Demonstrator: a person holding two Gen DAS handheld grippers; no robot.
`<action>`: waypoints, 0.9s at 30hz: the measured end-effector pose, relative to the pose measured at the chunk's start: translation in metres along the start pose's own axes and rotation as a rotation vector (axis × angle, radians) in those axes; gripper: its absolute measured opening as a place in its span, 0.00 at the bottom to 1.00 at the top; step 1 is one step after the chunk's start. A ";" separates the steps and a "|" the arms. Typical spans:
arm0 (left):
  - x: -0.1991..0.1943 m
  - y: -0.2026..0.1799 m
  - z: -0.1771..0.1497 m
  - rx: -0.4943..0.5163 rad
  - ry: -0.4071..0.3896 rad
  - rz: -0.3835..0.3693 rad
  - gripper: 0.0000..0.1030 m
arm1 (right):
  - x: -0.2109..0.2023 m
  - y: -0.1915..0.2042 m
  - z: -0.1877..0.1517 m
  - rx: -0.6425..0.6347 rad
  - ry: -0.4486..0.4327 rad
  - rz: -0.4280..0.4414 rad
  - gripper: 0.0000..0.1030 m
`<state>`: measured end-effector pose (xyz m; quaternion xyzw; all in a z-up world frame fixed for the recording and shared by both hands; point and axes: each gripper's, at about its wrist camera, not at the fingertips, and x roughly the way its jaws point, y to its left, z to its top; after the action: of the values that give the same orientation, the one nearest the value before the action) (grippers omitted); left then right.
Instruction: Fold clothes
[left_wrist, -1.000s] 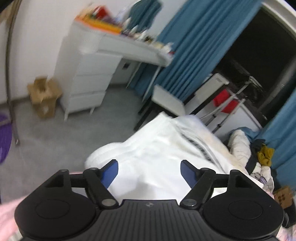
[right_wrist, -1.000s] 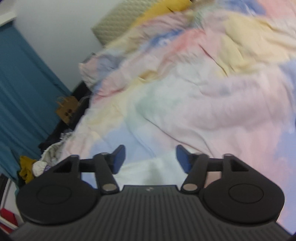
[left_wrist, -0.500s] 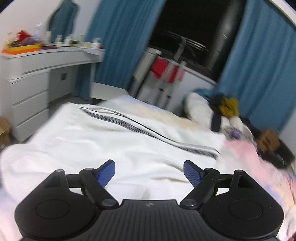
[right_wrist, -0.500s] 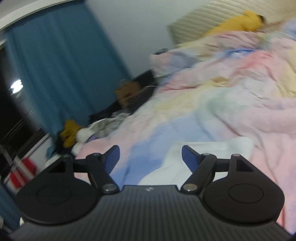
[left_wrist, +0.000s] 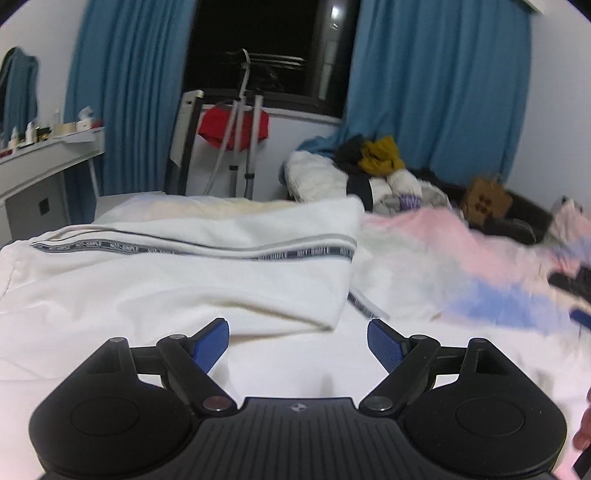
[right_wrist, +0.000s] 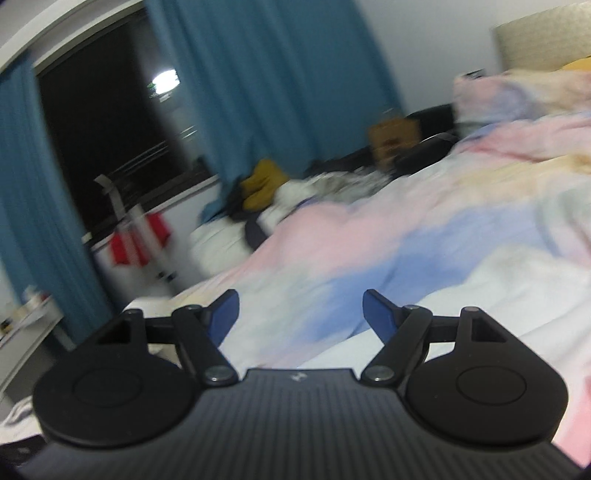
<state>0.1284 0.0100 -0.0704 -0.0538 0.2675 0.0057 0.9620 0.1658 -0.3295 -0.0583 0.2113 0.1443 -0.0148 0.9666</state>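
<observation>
A white garment (left_wrist: 177, 273) with a dark lettered stripe lies folded over on the bed, its folded corner just ahead of my left gripper (left_wrist: 297, 341). That gripper hovers over the white cloth with its blue pads wide apart and nothing between them. My right gripper (right_wrist: 299, 314) is open too, held above the pastel pink, blue and yellow duvet (right_wrist: 424, 229); a white piece of cloth (right_wrist: 517, 295) lies to its right. In the left wrist view the other gripper shows as a dark blur (left_wrist: 570, 284) at the right edge.
A pile of clothes (left_wrist: 373, 173) sits at the far side of the bed under blue curtains (left_wrist: 436, 85). A drying rack with a red garment (left_wrist: 232, 127), a white desk (left_wrist: 40, 155) on the left and a cardboard box (left_wrist: 487, 201) stand around the bed.
Both views have swung round and levelled out. The left gripper moved over the white garment toward its folded corner. The right view turned from the duvet to the window side of the room.
</observation>
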 end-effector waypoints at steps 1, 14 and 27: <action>0.006 0.001 -0.003 -0.005 0.011 0.000 0.82 | 0.002 0.006 -0.003 -0.012 0.012 0.023 0.74; 0.010 0.029 -0.003 -0.081 0.041 -0.019 0.84 | 0.054 0.022 -0.021 0.065 0.256 0.270 0.27; 0.030 0.061 -0.011 -0.198 0.118 -0.080 0.84 | 0.164 0.013 -0.040 0.266 0.532 0.214 0.43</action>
<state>0.1466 0.0687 -0.1012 -0.1596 0.3193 -0.0093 0.9340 0.3136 -0.2955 -0.1348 0.3465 0.3658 0.1241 0.8548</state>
